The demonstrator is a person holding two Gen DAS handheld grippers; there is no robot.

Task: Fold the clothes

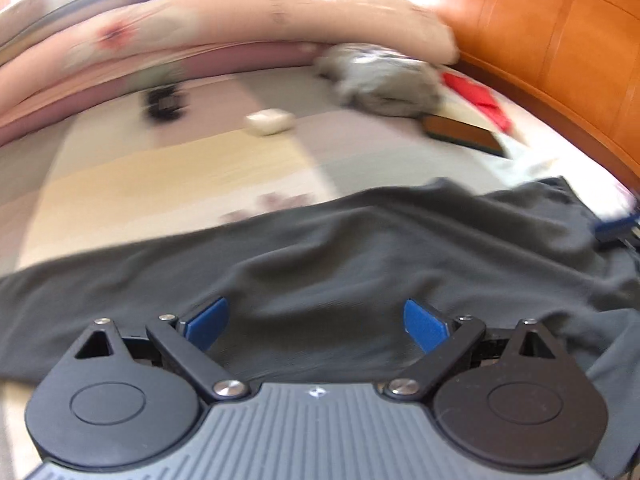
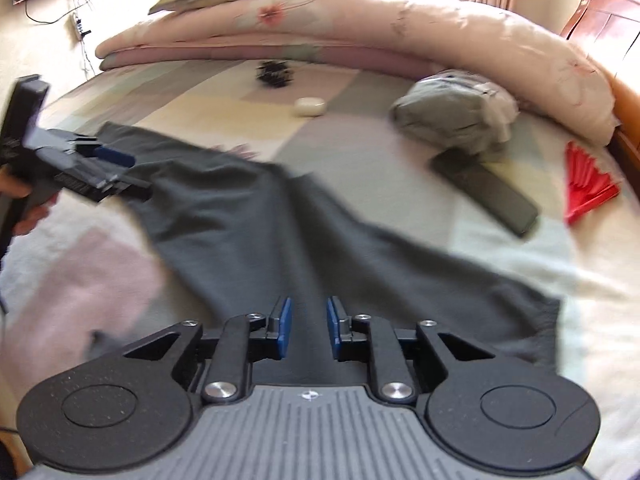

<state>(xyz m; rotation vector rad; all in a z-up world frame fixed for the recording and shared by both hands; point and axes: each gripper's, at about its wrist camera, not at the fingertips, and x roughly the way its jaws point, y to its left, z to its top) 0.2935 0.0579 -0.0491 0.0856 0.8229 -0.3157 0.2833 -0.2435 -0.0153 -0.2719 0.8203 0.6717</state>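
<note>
A dark grey garment (image 1: 360, 256) lies spread on the bed, also in the right wrist view (image 2: 256, 220). My left gripper (image 1: 316, 320) is open, its blue pads wide apart over the cloth's near edge, nothing between them. It also shows at the left of the right wrist view (image 2: 116, 168), at the garment's far left corner. My right gripper (image 2: 308, 324) is open with a narrow gap, just above the garment's near middle, holding nothing. Its blue tip shows at the right edge of the left wrist view (image 1: 614, 226).
A crumpled grey garment (image 2: 452, 120) lies by the folded pink quilt (image 2: 360, 28). A dark phone (image 2: 492, 192), a red fan (image 2: 588, 184), a white case (image 2: 310, 106) and a black hair clip (image 2: 274, 72) lie on the patchwork bedspread (image 2: 224, 100). An orange wooden headboard (image 1: 560, 40) is on the right.
</note>
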